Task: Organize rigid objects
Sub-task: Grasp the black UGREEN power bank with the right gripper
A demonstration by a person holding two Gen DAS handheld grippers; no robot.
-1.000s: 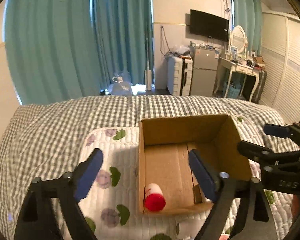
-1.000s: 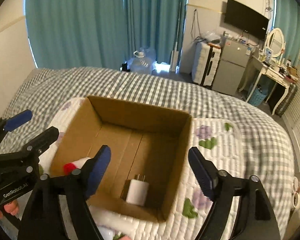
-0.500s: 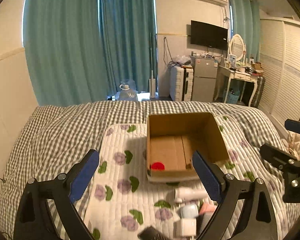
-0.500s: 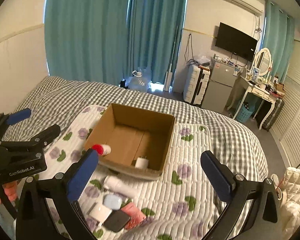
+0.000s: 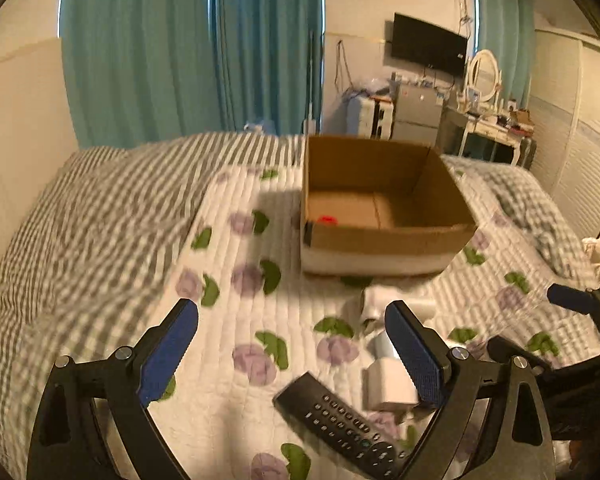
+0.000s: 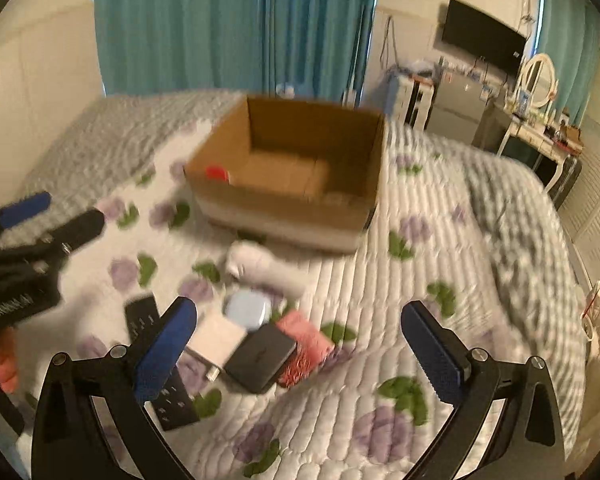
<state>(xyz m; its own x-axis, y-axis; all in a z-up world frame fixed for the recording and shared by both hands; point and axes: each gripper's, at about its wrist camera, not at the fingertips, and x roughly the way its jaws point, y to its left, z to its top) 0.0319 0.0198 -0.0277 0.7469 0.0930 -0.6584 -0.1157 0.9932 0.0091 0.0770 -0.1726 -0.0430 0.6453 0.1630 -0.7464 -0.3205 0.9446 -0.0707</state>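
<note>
Left claw (image 5: 292,350) spread wide, holding nothing; right claw (image 6: 300,348) likewise spread and empty; below them, on the flowered quilt (image 6: 380,280), lie a black remote (image 5: 340,420), a white charger (image 6: 218,338), a pale blue case (image 6: 247,309), a dark flat box (image 6: 262,356) and a pink packet (image 6: 306,344), bunched together; beyond stands an open cardboard box (image 6: 288,216) with a red-capped bottle (image 6: 217,173) inside.

I see teal curtains (image 5: 204,52) covering the far wall behind a gingham-covered bed (image 5: 112,200). A wall-mounted television (image 5: 428,44) hangs above a white vanity (image 5: 496,128) with an oval mirror (image 5: 482,76).
</note>
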